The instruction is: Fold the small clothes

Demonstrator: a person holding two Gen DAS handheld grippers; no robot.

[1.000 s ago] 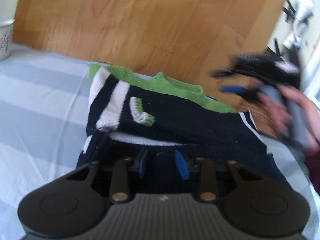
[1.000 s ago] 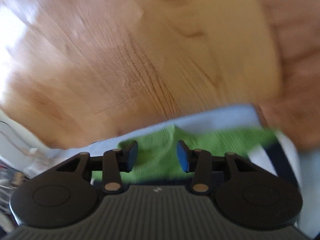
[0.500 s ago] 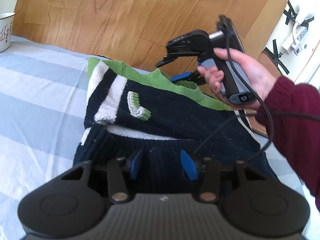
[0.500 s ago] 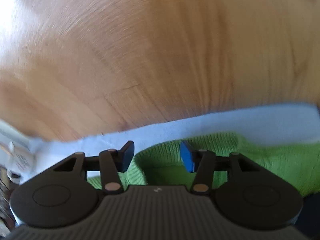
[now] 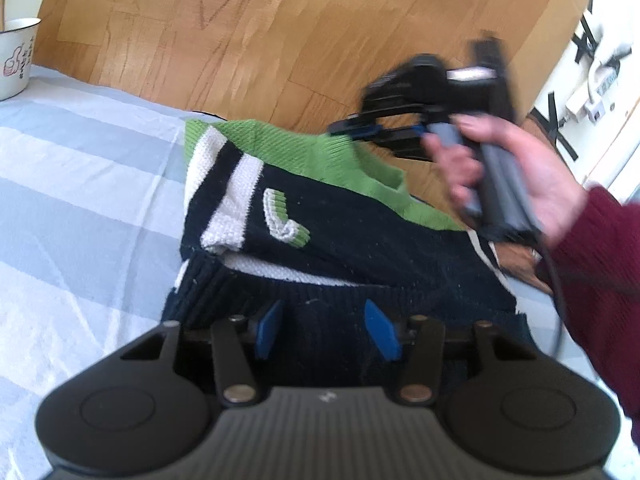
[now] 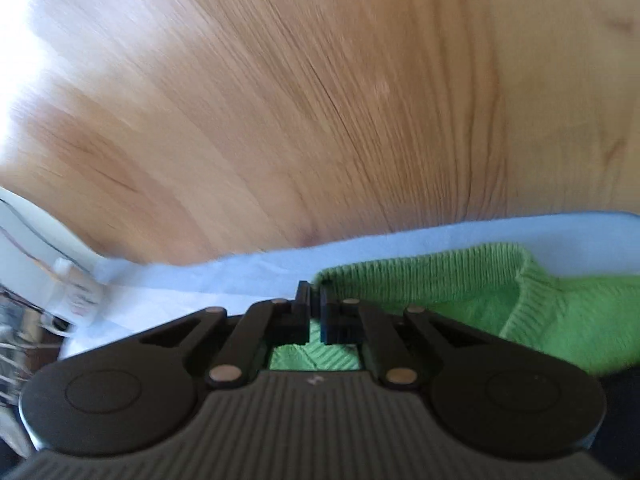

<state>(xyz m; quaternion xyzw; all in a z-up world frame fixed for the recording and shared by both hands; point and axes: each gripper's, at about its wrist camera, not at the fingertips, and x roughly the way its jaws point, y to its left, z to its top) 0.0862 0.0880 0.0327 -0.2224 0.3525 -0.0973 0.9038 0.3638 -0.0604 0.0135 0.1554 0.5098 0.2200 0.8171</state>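
The right claw [image 6: 314,308] is closed on the green collar [image 6: 420,280] of the sweater [image 5: 340,248]; lift slowly, and keep the open left claw [image 5: 326,330] low.

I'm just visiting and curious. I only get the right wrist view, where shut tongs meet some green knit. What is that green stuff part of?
Observer: The left wrist view shows a whole sweater: mostly navy with white stripes, and the green is its upper part.
Visitor: Who holds my tongs?
Observer: A hand in a dark red sleeve grips the right tongs, whose tips sit at the green edge on the sweater's far side.
Visitor: And the other tongs?
Observer: The left tongs stand open over the navy hem at the near end, with their pads not pressing on it.
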